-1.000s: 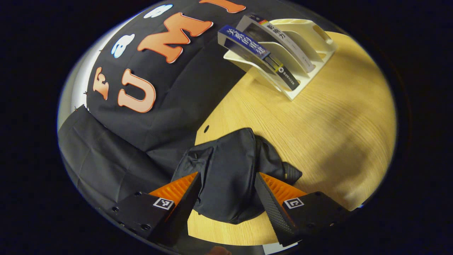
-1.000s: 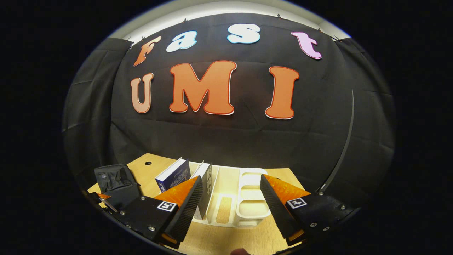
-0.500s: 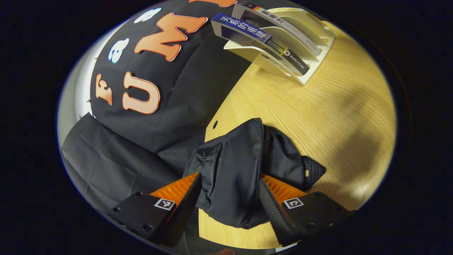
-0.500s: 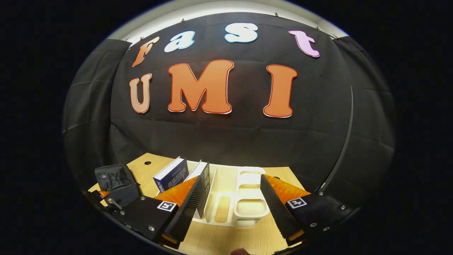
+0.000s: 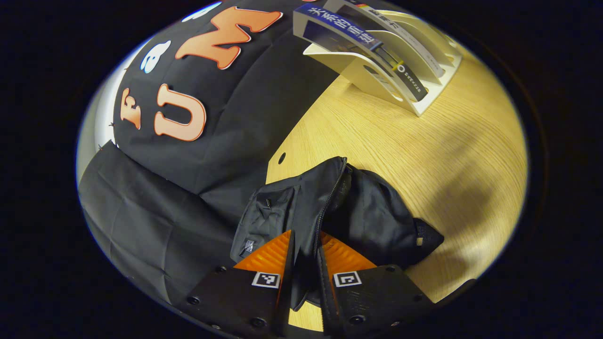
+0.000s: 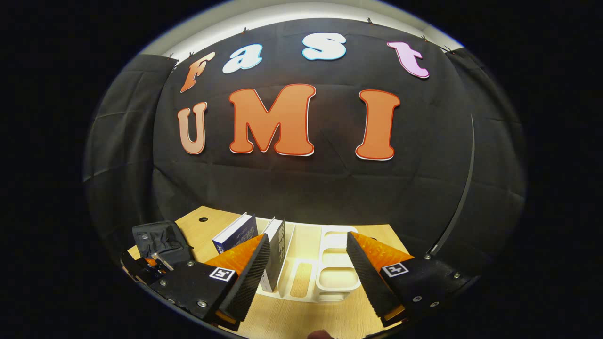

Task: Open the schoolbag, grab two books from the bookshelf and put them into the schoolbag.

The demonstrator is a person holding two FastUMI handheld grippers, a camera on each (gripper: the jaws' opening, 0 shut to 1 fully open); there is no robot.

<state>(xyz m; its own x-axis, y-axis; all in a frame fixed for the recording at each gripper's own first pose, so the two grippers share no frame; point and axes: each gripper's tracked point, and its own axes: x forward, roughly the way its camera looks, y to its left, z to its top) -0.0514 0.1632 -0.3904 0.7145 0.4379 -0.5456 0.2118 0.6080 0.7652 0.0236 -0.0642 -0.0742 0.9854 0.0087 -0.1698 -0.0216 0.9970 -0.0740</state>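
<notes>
Left gripper view: left hand-held gripper (image 5: 305, 249) pinches the schoolbag (image 5: 330, 207) at its zipper to open it; right hand-held gripper (image 6: 306, 263) waits agape before the bookshelf (image 6: 330, 263).

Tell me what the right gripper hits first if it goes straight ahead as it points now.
Most likely the white bookshelf: the right gripper stands open, its empty right-hand slots lying between the fingers. The two books sit just left of that line. Depth is unclear.

In the left gripper view the bag (image 5: 358, 212) hides the fingertips pressed on its fabric. In the right gripper view, a finger (image 6: 245, 273) covers the books' (image 6: 275, 245) lower parts beside the rack (image 6: 332, 278).
</notes>
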